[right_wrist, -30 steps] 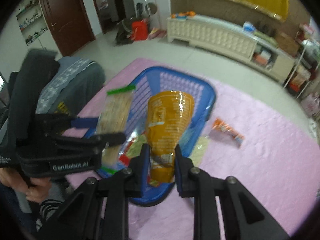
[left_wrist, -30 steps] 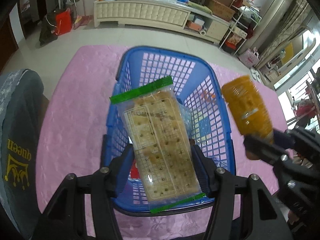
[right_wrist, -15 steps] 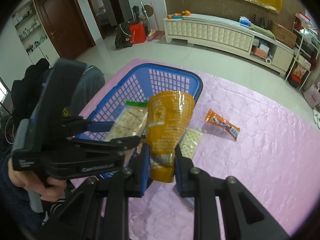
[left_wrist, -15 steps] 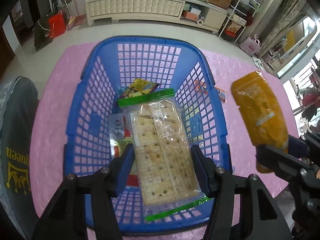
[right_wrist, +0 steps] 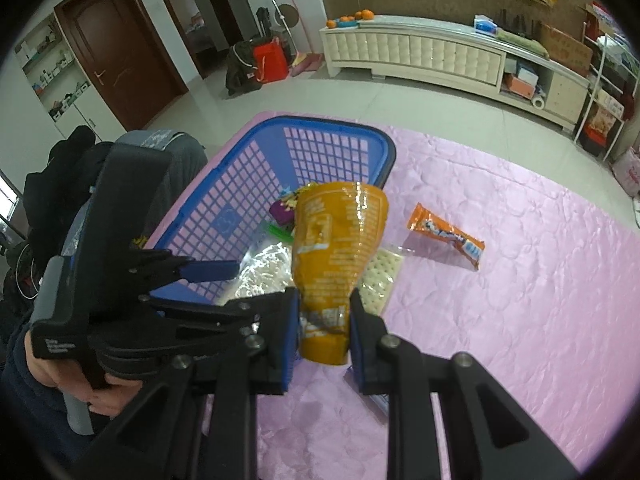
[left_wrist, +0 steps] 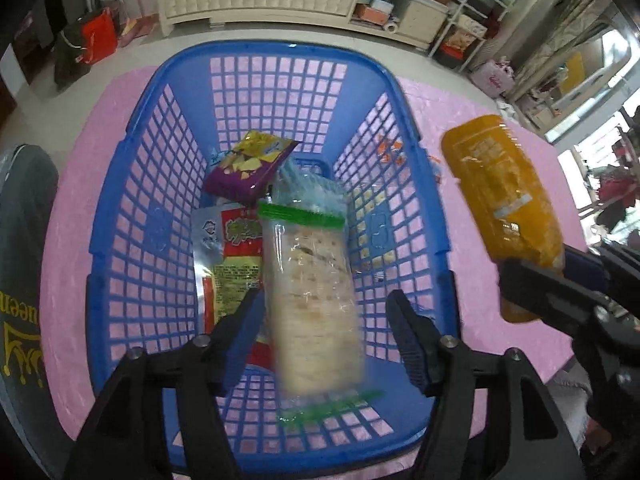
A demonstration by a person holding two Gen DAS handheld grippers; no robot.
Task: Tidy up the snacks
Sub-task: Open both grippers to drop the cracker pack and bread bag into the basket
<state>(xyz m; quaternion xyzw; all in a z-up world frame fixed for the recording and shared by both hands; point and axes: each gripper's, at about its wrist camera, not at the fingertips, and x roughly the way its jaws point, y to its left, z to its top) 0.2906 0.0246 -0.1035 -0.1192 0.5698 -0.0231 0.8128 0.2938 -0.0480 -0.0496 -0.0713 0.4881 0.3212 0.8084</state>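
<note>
A blue plastic basket stands on a pink tablecloth. My left gripper hangs over it with its jaws spread wide. A clear cracker pack with green ends is blurred between the jaws, touching neither, dropping into the basket. A purple snack bag and a red and silver packet lie inside. My right gripper is shut on an orange snack bag, held up to the right of the basket.
On the cloth right of the basket lie an orange wrapped bar and a second cracker pack. A grey chair stands at the left. A white cabinet lines the far wall.
My left gripper's jaws have opened and let go of the cracker pack, which is falling into the basket. My right gripper with the orange bag has stayed beside the basket.
</note>
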